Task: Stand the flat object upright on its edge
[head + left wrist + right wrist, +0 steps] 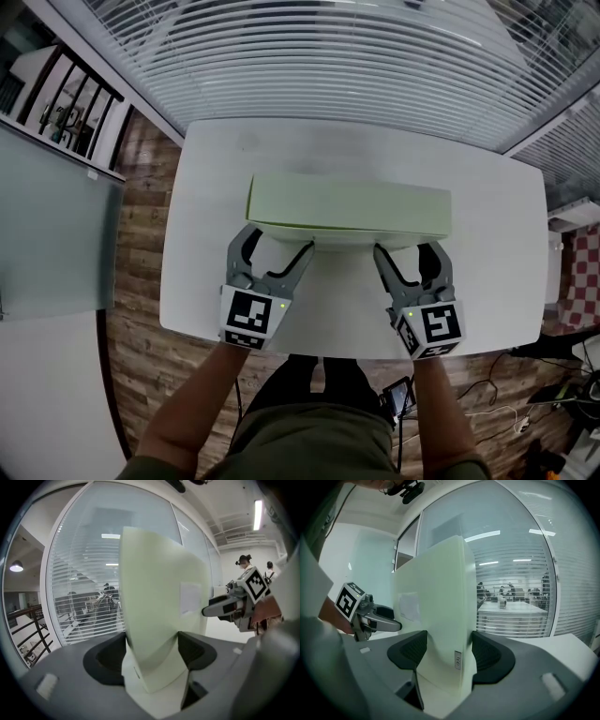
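Note:
A pale green flat box point(347, 206) stands upright on its long edge on the white table point(211, 197), its narrow top face toward me. My left gripper point(278, 242) straddles the box's near left corner and my right gripper point(411, 246) its near right corner. In the left gripper view the box point(159, 597) rises between the pads, which touch it on both sides of the left gripper point(152, 656). The right gripper view shows the same: the box point(436, 602) is wedged in the right gripper point(449, 653). A pale label point(191, 597) sits on its broad face.
Glass walls with white blinds point(309, 56) stand close behind the table's far edge. Wooden floor point(141, 225) lies to the left, cables point(525, 412) lie on the floor at the right. The person's legs point(319, 422) are at the table's near edge.

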Available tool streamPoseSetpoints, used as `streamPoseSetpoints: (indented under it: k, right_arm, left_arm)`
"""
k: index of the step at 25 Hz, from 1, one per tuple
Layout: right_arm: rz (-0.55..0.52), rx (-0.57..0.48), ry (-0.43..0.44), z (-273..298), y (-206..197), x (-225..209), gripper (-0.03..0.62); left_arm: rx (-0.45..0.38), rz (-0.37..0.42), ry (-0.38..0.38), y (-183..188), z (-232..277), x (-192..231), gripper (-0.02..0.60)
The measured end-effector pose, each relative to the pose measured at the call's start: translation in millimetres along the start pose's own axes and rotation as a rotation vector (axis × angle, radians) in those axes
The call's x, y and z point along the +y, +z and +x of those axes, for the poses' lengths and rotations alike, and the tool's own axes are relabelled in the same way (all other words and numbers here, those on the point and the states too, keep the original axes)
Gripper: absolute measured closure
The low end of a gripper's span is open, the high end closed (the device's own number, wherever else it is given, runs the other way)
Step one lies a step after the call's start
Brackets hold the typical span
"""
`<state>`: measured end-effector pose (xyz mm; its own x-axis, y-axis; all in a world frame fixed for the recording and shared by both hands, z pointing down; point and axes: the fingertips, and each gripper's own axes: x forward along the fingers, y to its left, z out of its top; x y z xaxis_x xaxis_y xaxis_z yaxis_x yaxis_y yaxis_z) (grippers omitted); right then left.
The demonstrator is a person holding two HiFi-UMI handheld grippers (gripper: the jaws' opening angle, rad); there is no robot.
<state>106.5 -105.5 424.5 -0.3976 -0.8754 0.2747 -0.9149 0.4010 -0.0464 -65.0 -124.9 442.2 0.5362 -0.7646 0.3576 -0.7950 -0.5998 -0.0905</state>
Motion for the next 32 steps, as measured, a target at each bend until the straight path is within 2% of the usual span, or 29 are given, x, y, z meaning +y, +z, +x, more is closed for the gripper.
streamPoseSetpoints:
  k: [32]
  right_arm:
    - [-0.025,-0.033,0.002,-10,-2,6,0.281]
  left_arm:
    - [-0.049,0.01,0.016,-2,-8,-7,0.239]
